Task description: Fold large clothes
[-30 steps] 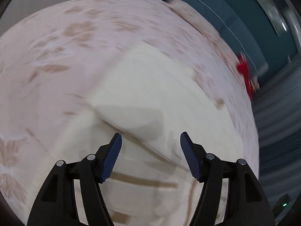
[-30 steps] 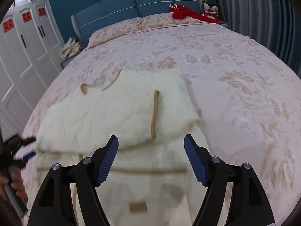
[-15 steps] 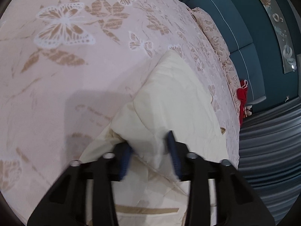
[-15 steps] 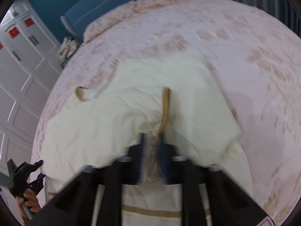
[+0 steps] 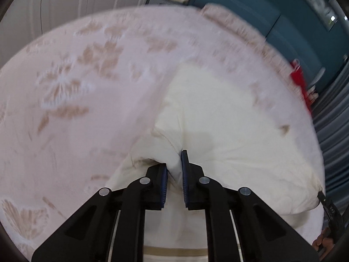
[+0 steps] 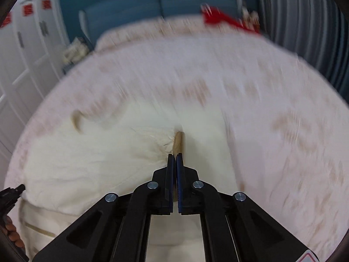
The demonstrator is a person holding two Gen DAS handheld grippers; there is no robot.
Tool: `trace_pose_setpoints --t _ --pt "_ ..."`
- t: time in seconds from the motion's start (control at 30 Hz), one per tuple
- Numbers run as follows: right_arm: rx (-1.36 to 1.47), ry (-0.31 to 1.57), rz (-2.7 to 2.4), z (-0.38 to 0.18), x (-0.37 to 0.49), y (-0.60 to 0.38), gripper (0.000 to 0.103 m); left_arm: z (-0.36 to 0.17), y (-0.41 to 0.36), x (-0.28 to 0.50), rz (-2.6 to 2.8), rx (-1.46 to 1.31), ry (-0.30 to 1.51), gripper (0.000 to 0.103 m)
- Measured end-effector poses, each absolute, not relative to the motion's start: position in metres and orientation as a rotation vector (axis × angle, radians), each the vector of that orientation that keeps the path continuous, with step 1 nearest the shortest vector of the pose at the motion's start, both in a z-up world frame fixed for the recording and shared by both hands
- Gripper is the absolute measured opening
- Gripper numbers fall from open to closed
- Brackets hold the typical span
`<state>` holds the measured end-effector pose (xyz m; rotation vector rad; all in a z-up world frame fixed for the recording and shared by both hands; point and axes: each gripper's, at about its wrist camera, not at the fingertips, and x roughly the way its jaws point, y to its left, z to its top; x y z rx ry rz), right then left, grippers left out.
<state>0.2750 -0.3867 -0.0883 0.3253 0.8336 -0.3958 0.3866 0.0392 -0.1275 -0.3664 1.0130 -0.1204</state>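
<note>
A large cream garment (image 5: 229, 118) with tan trim lies partly folded on the pink floral bed (image 5: 76, 91). My left gripper (image 5: 174, 163) is shut on a bunched corner of the garment's folded edge. My right gripper (image 6: 175, 156) is shut on the same cream garment (image 6: 98, 152) where a tan band (image 6: 178, 140) runs across it. The fabric puckers toward both grips. The right gripper's tip shows at the far right of the left wrist view (image 5: 327, 205), and the left one at the far left of the right wrist view (image 6: 11, 194).
A blue headboard (image 6: 157, 2) and pillows are at the bed's far end. A red cloth (image 6: 226, 19) lies by the pillows. White wardrobe doors (image 6: 24, 48) stand left, grey curtains (image 6: 305, 21) right.
Both grippers came down onto the garment and closed on it. They were open a second ago. The fabric now bunches at each grip and both views are blurred by motion.
</note>
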Motion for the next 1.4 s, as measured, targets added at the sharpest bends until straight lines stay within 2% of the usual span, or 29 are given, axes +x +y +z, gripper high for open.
trace_pose_setpoints --t 0.2,0.47,0.6,0.67,0.8,0.97,1.2,1.3,1.4 --pt "0.347 0.910 -0.386 -0.139 0.266 -0.384 0.002 -0.144 0.038 0.383 -0.119 -0.308 1.001 0.011" --pt "0.353 0.909 -0.396 -0.151 0.264 -0.381 0.002 -0.148 0.025 0.375 -0.099 -0.205 0.975 0.012" --pt "0.395 0.935 -0.426 -0.134 0.262 -0.384 0.006 -0.140 0.023 0.372 -0.084 -0.169 0.979 0.015" --pt "0.420 0.879 -0.446 -0.107 0.248 -0.378 0.012 -0.128 0.028 0.366 -0.085 -0.180 0.979 0.021" --pt "0.365 0.815 -0.355 -0.064 0.235 -0.342 0.012 -0.087 0.042 0.337 -0.067 -0.176 0.947 0.024" --pt "0.310 0.861 -0.205 -0.066 0.261 -0.285 0.012 -0.056 0.002 0.333 -0.169 -0.116 0.885 0.024" --pt "0.240 0.943 -0.167 -0.106 0.290 -0.243 0.012 -0.105 -0.061 0.353 -0.211 0.004 0.977 0.024" --pt "0.245 0.976 -0.178 -0.125 0.290 -0.249 0.002 -0.122 -0.063 0.353 -0.195 0.015 0.993 0.024" --pt "0.248 0.982 -0.172 -0.137 0.288 -0.256 0.000 -0.130 -0.065 0.354 -0.198 0.051 0.992 0.025"
